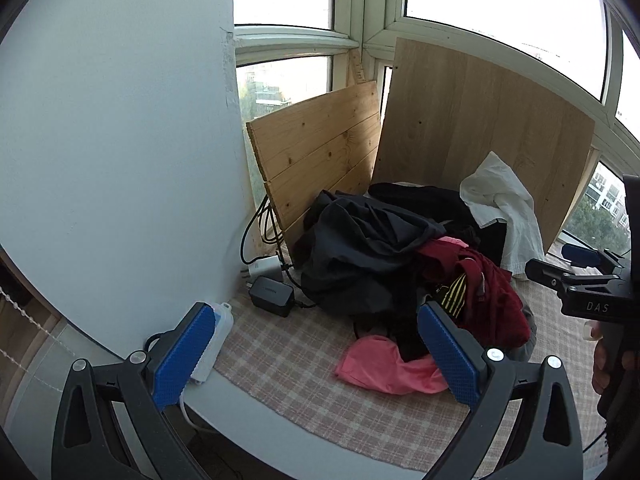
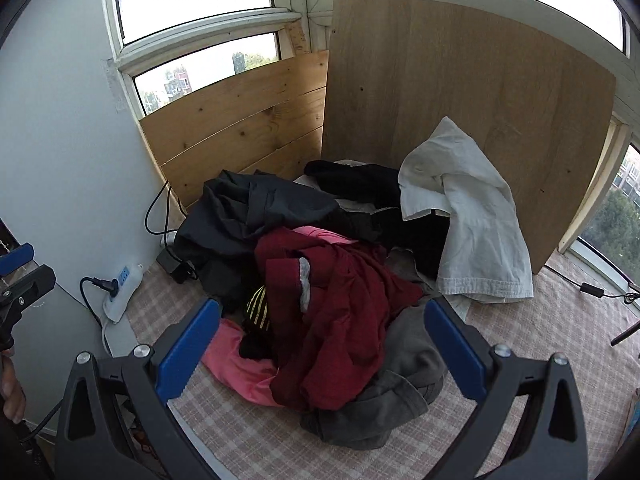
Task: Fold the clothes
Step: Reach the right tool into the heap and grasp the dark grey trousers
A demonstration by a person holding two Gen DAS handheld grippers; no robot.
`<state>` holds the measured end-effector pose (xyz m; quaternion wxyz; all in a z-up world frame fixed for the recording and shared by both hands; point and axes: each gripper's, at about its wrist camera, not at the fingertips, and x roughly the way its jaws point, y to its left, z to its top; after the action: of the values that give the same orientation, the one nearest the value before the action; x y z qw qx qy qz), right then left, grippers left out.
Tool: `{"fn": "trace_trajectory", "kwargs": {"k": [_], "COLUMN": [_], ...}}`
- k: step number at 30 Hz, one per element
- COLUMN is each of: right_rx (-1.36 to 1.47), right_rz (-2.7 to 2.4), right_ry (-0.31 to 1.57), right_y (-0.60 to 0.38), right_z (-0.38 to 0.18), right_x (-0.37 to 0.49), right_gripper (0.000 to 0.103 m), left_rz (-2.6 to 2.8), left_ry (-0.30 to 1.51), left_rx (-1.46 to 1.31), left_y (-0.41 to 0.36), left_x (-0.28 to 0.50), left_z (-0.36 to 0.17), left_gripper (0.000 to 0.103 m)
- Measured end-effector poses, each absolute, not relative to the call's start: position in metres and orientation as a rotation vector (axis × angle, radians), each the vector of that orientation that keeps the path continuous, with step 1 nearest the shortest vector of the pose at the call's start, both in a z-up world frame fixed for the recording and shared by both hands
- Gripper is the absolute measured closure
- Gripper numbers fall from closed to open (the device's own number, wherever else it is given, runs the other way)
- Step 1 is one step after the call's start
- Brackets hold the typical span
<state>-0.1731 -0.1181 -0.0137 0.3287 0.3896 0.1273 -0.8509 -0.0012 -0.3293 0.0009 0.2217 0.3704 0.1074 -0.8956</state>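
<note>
I see both tools hovering over the checked cloth on the tabletop (image 2: pixel 540 344), neither touching anything. My left hand-held gripper (image 1: pixel 316 354) has its blue pads spread wide and empty; my right hand-held gripper (image 2: pixel 324 346) is just as wide and empty. The pile of clothes (image 2: pixel 340 264) lies unfolded at twelve o'clock of both: a dark red garment (image 2: pixel 340 312) on top, a pink one (image 1: pixel 384 368) at the near edge, a white shirt (image 2: pixel 472 216) at two o'clock against the wooden board (image 2: pixel 460 80).
</note>
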Motion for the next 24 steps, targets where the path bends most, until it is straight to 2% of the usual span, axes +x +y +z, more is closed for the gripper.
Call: {"fn": "trace_trajectory", "kwargs": {"k": [6, 10, 14, 21, 22, 24], "right_rx": [1.027, 1.077, 1.09, 1.293, 1.326, 1.315], "right_rz": [-2.072, -1.933, -1.851, -1.778, -1.774, -1.773], "right_ry": [0.465, 0.482, 0.631, 0.7, 0.682, 0.639], "right_y": [-0.2, -0.261, -0.325, -0.379, -0.379, -0.377], "right_z": [-0.037, -0.061, -0.095, -0.162, -0.17, -0.172], "right_x": [-0.214, -0.237, -0.251, -0.284, -0.288, -0.29], "right_gripper": [0.0, 0.0, 0.0, 0.0, 0.001, 0.015], "left_rz": [-2.431, -2.423, -2.398, -2.336, -2.331, -2.332], "left_ry": [0.345, 0.378, 0.407, 0.482, 0.487, 0.484], "left_rx": [1.052, 1.061, 1.084, 1.122, 1.126, 1.13], "left_y": [-0.358, -0.365, -0.375, -0.39, -0.391, -0.39], "left_x": [0.003, 0.001, -0.005, -0.018, -0.02, -0.022], "left_z": [-0.019, -0.028, -0.038, -0.057, -0.059, -0.061], "left_gripper": [0.001, 0.001, 0.001, 0.001, 0.001, 0.001]}}
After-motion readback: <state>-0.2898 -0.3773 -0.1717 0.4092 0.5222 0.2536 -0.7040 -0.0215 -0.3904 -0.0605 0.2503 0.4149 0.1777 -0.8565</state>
